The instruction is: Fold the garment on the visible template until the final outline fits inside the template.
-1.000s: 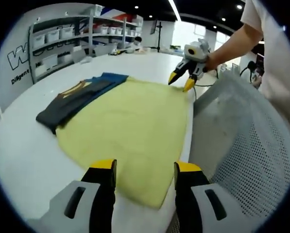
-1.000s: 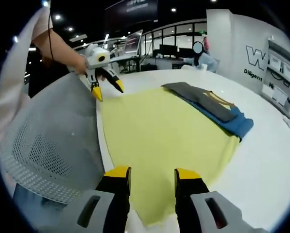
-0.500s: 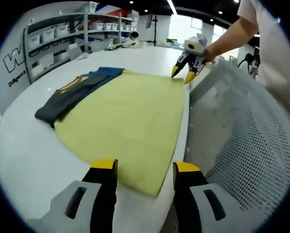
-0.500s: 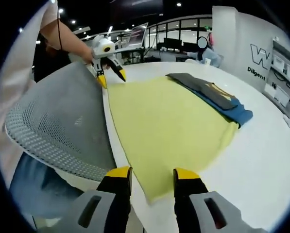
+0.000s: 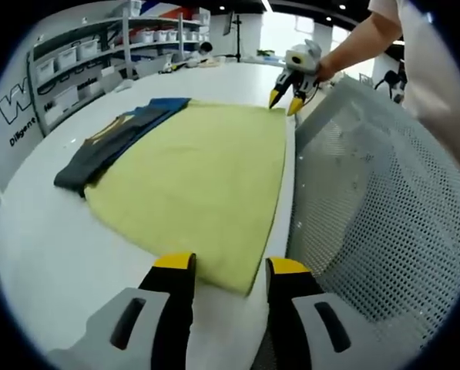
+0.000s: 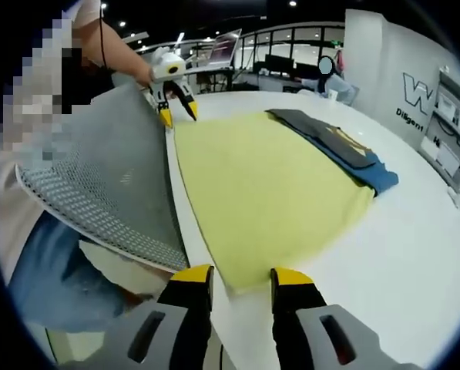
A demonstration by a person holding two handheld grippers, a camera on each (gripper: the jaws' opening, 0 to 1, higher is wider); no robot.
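Both hand-held grippers wide, empty: left hand-held gripper [image 5: 220, 271], right hand-held gripper [image 6: 231, 278] at near corners of flat yellow cloth [image 5: 199, 173]. Risk: uneven pinch drags cloth off white round tabletop [image 5: 52, 247], skewing fold over dark grey-and-blue folded garment [image 5: 110, 142].

Mesh chair back [image 5: 376, 193] crowding the near table edge, bare white table [image 5: 52, 231] (seemingly unobstructed) beyond the garments

A lab-like workshop: grey metal shelving with white storage bins [image 5: 83, 58] upper left, wide white worktable [image 5: 45, 239], black ceiling spotlights.
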